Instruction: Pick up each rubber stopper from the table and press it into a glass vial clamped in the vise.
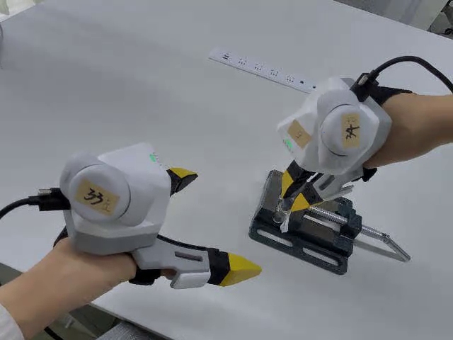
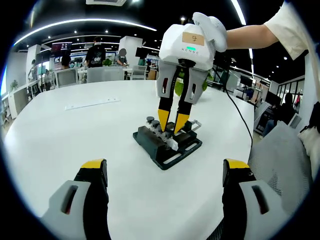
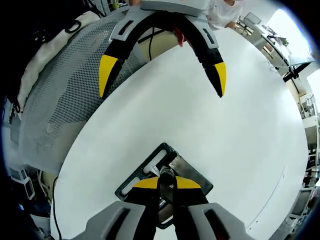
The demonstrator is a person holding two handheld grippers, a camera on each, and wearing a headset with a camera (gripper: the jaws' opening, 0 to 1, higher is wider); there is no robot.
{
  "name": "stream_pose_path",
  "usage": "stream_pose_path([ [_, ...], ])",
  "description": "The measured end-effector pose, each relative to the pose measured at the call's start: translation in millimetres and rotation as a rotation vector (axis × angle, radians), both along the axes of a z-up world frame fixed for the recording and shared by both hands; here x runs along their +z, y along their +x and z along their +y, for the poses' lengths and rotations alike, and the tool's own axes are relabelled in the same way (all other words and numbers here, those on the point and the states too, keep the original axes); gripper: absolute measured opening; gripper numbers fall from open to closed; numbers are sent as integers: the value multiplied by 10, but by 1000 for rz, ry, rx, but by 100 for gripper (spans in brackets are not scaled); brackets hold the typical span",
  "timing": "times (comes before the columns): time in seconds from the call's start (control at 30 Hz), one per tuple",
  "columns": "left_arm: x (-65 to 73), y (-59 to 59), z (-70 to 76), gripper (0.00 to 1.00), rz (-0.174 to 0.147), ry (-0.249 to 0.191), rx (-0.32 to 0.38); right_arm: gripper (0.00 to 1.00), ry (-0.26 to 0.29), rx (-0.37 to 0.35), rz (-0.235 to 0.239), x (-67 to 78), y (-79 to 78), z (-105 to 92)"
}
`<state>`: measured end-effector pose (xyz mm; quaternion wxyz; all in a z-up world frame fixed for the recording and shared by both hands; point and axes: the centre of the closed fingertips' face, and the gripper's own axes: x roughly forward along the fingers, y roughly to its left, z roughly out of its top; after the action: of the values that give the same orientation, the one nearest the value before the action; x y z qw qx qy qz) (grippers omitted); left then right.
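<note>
Presently nearer: right gripper (image 3: 166, 183), jaws narrow on stopper (image 3: 166, 175), directly above vial (image 1: 281, 211) in vise (image 1: 311, 244)
Press axis: vial upright, so straight down
Farther: left gripper (image 1: 212, 219), jaws wide, empty, well apart

Matt white table (image 1: 141, 85), dark matt metal vise (image 1: 311, 248), smooth plastic left tongs (image 1: 218, 221)

Bright, even light came from ceiling strip lamps (image 2: 75, 21), leaving the white table (image 1: 141, 85) flat with soft shadows beside the vise (image 1: 306, 239); head view was sharp, both gripper views bent hard at the edges, with blown-out glare upper right in the right gripper view.
</note>
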<state>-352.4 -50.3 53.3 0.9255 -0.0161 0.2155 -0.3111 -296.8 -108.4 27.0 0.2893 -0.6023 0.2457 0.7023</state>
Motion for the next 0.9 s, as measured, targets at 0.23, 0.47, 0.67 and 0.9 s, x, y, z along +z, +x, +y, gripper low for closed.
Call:
stream_pose_path([
  [0.23, 9, 3, -8, 95, -2, -4, -4, 3, -5, -140, 34, -12, 25, 11],
  [0.47, 21, 24, -7, 95, -6, -7, -5, 3, -24, -251, 34, -24, 14, 15],
  [0.67, 34, 39, -6, 95, -9, -9, -6, 3, -10, -291, 32, -24, -1, 1],
  [0.9, 32, 30, -13, 95, -7, -6, -12, 5, 5, -146, 12, -24, 1, -4],
])
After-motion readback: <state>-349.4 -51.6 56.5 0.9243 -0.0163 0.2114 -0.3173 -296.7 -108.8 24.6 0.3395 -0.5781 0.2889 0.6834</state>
